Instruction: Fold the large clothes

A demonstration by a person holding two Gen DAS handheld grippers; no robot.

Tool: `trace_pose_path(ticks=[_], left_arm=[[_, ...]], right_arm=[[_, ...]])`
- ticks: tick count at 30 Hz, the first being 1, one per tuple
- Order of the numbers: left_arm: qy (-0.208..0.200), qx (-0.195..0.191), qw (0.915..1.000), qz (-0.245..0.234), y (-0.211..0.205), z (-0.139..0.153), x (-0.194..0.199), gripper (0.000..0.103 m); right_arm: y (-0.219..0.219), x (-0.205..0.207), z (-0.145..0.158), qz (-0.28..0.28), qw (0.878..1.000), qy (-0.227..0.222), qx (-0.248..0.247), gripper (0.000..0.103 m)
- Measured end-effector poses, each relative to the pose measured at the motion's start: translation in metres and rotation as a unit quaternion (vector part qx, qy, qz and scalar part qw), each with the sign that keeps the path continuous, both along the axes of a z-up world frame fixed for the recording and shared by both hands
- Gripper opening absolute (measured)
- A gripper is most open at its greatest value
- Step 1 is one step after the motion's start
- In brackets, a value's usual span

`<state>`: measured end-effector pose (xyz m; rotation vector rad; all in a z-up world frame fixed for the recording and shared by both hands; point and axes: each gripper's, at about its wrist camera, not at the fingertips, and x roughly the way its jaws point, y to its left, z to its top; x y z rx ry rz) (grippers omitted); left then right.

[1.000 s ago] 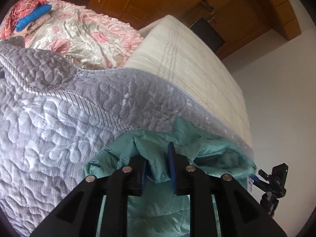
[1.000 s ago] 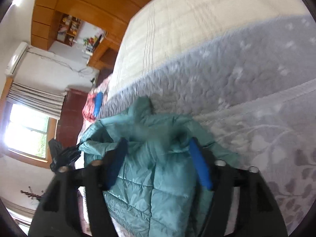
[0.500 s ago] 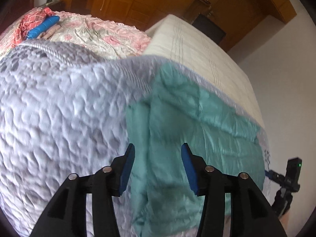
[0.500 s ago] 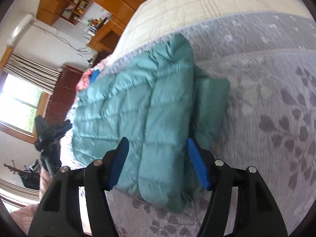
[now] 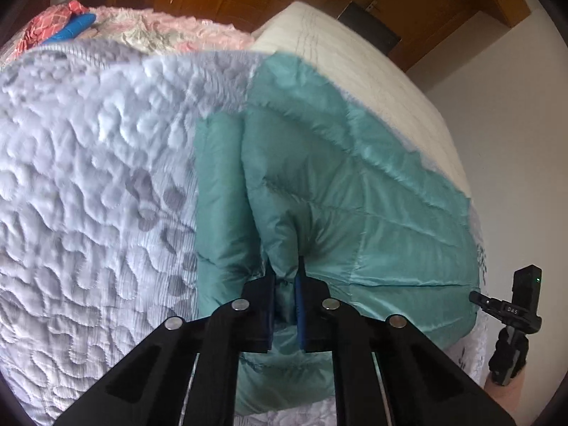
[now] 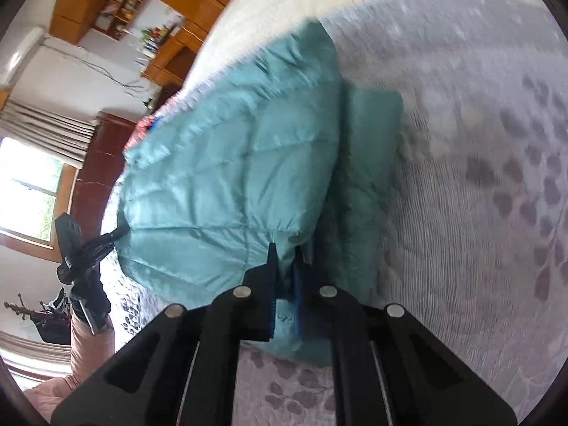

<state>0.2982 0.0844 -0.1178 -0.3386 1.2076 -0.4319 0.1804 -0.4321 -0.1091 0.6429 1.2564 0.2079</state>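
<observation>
Left wrist view shows the left gripper (image 5: 285,284) squeezed nearly closed, with a puffy bit of the green jacket (image 5: 355,184) pinched between its blue pads. Right wrist view shows the right gripper (image 6: 285,269) doing the same thing, its two fingers close together with a fold of the jacket's near edge caught between them. Both tongs bite the edge closest to the person, I think so that they can lift that side together and keep it straight. The jacket lies flat on the gray quilted bedspread (image 5: 88,177), already partly folded, with a narrow strip, maybe a sleeve, sticking out along one side (image 6: 369,149). It is soft and slippery looking, so a small pinch might slide off if pulled fast. Beyond the jacket is a cream mattress (image 5: 372,81) and a pink flowery blanket (image 5: 159,32) at the far end of the bed. Holding the near edge like this looks like the start of another fold, laying the near part over the far part. A black camera stand (image 5: 514,323) waits beside the bed.
</observation>
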Motion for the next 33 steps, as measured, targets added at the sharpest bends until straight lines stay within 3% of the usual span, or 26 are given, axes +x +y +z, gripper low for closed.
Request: trace_pose_path(ticks=[4,8,10,13,15,19,21,26,33], left_arm=[[0.004,0.021,0.9998,-0.007,-0.012,-0.018,0.002,0.014],[0.003,0.054,0.9985,-0.008,-0.021,-0.009,0.0,0.016],[-0.005,0.064,0.9979,0.008,-0.017,0.006,-0.003,0.016],[-0.066,0.11,0.9909,0.042,-0.013,0.048,-0.016,0.018],[-0.112,0.12,0.9856,0.041,-0.023,0.077,-0.031,0.018],[-0.141,0.105,0.9844,0.01,-0.061,0.1,-0.047,0.018],[-0.138,0.097,0.9856,-0.01,-0.086,0.095,-0.056,0.018],[-0.116,0.122,0.9853,-0.031,-0.125,0.061,-0.058,0.018],[-0.098,0.135,0.9848,-0.049,-0.131,0.024,-0.059,0.018]], right_arm=[[0.006,0.0,-0.019,0.0,1.0,0.012,-0.005,0.007],[0.008,0.002,-0.008,0.0,0.999,0.006,-0.034,0.011],[0.012,-0.005,0.012,-0.007,0.997,-0.009,-0.076,0.017],[0.021,-0.017,0.049,-0.029,0.987,-0.035,-0.153,0.02],[0.035,-0.02,0.073,-0.024,0.983,-0.07,-0.166,0.02],[0.084,-0.004,0.096,0.008,0.979,-0.113,-0.168,0.02],[0.096,0.006,0.09,0.017,0.979,-0.111,-0.169,0.02],[0.123,0.018,0.059,0.027,0.981,-0.096,-0.164,0.02],[0.124,0.027,0.022,0.025,0.985,-0.062,-0.157,0.018]])
